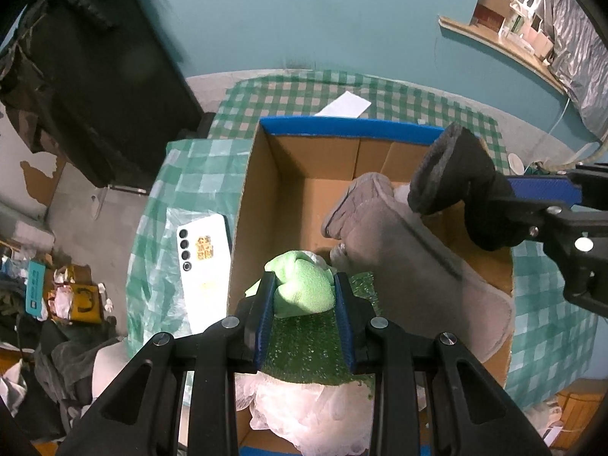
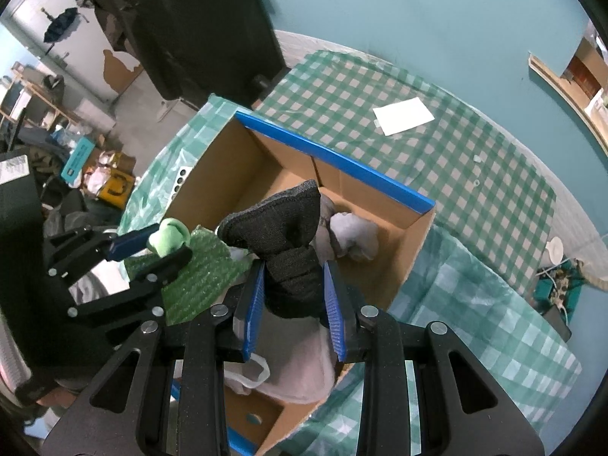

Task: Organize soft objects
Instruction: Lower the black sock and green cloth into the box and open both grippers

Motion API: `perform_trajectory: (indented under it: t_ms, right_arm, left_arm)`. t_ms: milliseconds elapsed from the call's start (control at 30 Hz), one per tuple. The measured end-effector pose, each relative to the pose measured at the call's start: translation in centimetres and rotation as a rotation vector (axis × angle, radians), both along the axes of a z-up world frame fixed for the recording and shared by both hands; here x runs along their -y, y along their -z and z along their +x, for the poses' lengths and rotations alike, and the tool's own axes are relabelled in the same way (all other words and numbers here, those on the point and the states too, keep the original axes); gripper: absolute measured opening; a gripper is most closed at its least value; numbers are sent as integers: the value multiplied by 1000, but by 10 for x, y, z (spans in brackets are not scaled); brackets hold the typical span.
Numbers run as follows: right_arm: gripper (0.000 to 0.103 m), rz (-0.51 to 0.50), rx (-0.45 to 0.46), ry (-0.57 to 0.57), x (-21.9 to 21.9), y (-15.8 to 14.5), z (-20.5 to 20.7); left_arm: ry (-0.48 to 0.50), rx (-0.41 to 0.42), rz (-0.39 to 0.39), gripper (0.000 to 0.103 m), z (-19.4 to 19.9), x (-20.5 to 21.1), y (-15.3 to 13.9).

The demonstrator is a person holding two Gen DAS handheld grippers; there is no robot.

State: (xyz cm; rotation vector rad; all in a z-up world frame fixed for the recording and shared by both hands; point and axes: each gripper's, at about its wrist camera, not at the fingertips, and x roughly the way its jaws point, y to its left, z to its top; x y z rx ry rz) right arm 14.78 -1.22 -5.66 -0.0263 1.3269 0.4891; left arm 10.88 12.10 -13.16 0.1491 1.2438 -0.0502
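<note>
Both grippers loaded over the box point(image 1: 243, 205): left gripper point(image 1: 304, 285) pinches a green sponge point(image 1: 304, 288), right gripper point(image 2: 290, 285) clamps a black sock point(image 2: 288, 250). Grey slipper point(image 1: 410, 266) already inside (these two seemingly not dropped yet).

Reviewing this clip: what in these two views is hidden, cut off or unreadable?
- Cardboard box floor: left wrist view, mostly covered by the grey cloth and green bubble wrap.
- Phone sticker text: left wrist view, too small to read.
- White plastic bag: left wrist view, contents hidden behind the left tool, which grips green foam.
- Black sock lower end: right wrist view, hidden between the right tool's fingers.
</note>
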Motion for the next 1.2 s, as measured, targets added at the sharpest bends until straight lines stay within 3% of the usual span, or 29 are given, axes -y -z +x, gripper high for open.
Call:
perform_trajectory:
  t_ms: [233, 433, 500, 600, 800, 1200]
  right_arm:
    - [31, -5, -17, 7, -3, 6, 4]
    - [32, -9, -18, 6, -2, 6, 5]
    - [42, -12, -14, 8, -1, 5, 4]
    - [50, -10, -3, 13, 4, 0, 1]
    - [59, -8, 12, 22, 12, -13, -7]
    - [64, -3, 35, 53, 40, -44, -24]
  left_arm:
    - [-7, -18, 5, 32, 0, -1, 4]
    - [-22, -22, 1, 45, -1, -3, 2]
    - [-27, -15, -2, 53, -2, -4, 0]
    - [-24, -2, 3, 57, -6, -3, -6]
    - [-32, 20, -4, 62, -15, 0, -21]
    - [-44, 74, 13, 65, -41, 12, -56]
